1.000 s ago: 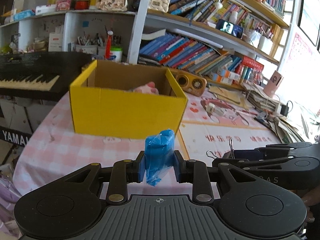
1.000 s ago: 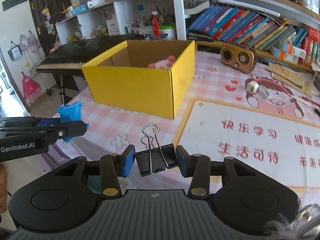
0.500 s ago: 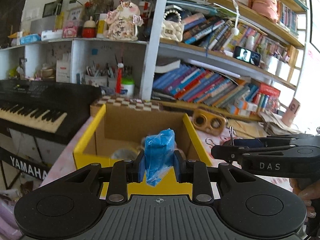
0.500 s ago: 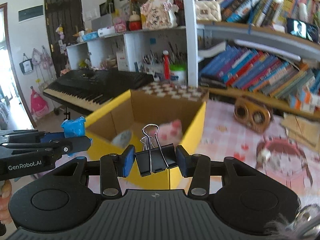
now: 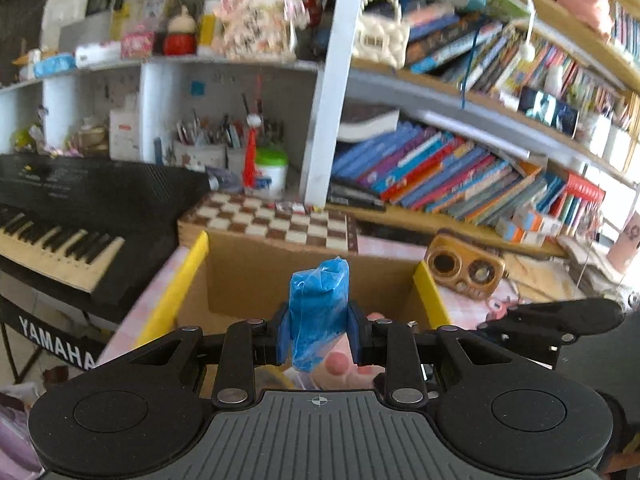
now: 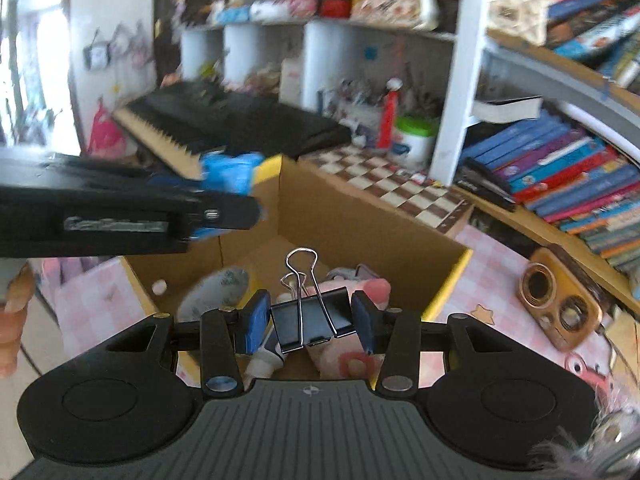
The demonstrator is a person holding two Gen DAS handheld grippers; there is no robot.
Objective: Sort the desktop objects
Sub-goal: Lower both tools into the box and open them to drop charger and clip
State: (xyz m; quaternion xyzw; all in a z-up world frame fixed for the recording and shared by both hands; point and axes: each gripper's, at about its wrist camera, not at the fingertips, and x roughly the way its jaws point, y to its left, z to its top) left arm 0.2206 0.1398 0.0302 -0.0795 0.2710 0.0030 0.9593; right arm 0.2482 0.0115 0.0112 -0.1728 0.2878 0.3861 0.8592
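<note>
Holding blue packet (image 5: 318, 312), binder clip (image 6: 310, 318) over yellow box (image 6: 352, 216).

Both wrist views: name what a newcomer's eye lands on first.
The yellow box stands open just ahead on the pink checked cloth, a pink plush inside. The left gripper is shut on a blue wrapped bundle; the right gripper clamps a black binder clip above the box.

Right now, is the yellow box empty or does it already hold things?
Not empty: the open yellow box holds a pink plush toy and a tape roll.
</note>
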